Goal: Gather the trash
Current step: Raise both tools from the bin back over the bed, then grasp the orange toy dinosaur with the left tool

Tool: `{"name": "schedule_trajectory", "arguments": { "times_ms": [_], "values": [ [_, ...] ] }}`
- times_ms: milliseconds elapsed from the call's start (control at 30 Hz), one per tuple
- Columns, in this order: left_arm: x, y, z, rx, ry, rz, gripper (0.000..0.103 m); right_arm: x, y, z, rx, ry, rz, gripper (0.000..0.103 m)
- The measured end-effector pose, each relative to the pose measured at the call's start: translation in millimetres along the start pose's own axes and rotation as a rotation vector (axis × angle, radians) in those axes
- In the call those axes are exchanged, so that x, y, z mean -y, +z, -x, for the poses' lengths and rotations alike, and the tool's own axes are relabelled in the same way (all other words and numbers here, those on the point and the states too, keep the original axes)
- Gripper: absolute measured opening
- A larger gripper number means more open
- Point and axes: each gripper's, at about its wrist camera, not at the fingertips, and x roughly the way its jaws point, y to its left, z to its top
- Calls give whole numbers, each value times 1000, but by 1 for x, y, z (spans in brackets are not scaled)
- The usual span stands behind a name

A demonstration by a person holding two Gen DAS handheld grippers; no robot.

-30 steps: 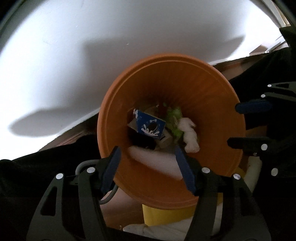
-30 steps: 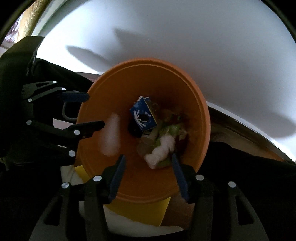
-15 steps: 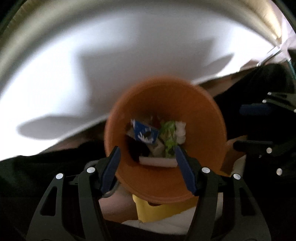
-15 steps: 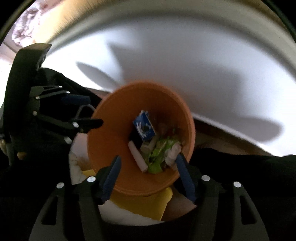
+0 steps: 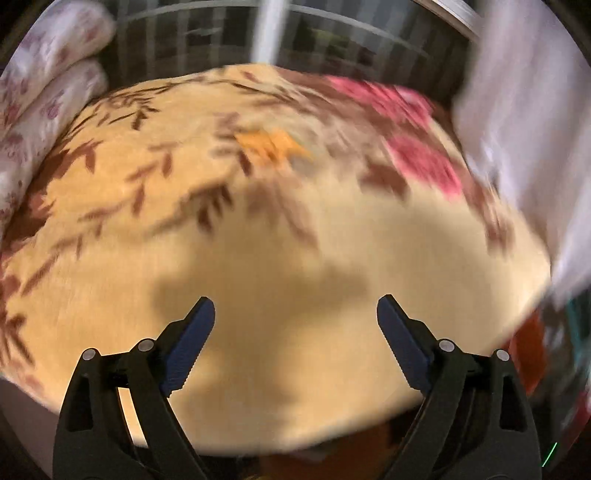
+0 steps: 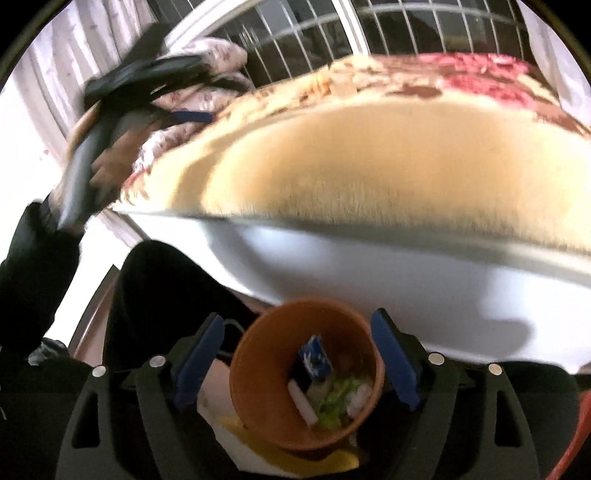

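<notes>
An orange bin (image 6: 258, 376) stands on the floor below the bed in the right wrist view. It holds trash: a blue carton (image 6: 314, 357), a white stick (image 6: 303, 402), green scraps (image 6: 338, 400) and white wads (image 6: 360, 397). My right gripper (image 6: 297, 358) is open and empty, high above the bin. My left gripper (image 5: 295, 332) is open and empty, pointing over a yellow flowered blanket (image 5: 258, 221). A small orange scrap (image 5: 271, 146) lies on the blanket, blurred. The left gripper also shows in the right wrist view (image 6: 147, 85), raised at the upper left.
The bed has a white side panel (image 6: 369, 266) and flowered pillows (image 5: 40, 103) at its left end. A barred window (image 6: 369, 33) and pale curtains (image 5: 524, 129) lie behind. My dark-clad legs (image 6: 159, 295) are beside the bin. Yellow and white items (image 6: 258, 443) lie under it.
Both grippers have lifted away from the bin and swung up toward the bed. The left view now shows the blanket, not the bin. The white stick has dropped into the bin.
</notes>
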Motion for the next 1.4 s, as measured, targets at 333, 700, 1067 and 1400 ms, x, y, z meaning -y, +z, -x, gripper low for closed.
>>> {"name": "schedule_trajectory", "arguments": {
  "times_ms": [333, 700, 1067, 1400],
  "values": [
    [-16, 118, -97, -81, 109, 395, 88, 24, 2, 3, 21, -13, -19, 82],
    [-25, 140, -169, -180, 231, 503, 87, 48, -7, -9, -9, 34, -88, 83],
    [-27, 122, -135, -78, 169, 291, 47, 28, 16, 18, 31, 40, -3, 82],
    [-24, 29, -50, -8, 48, 65, 47, 31, 131, 30, 194, 43, 53, 83]
  ]
}}
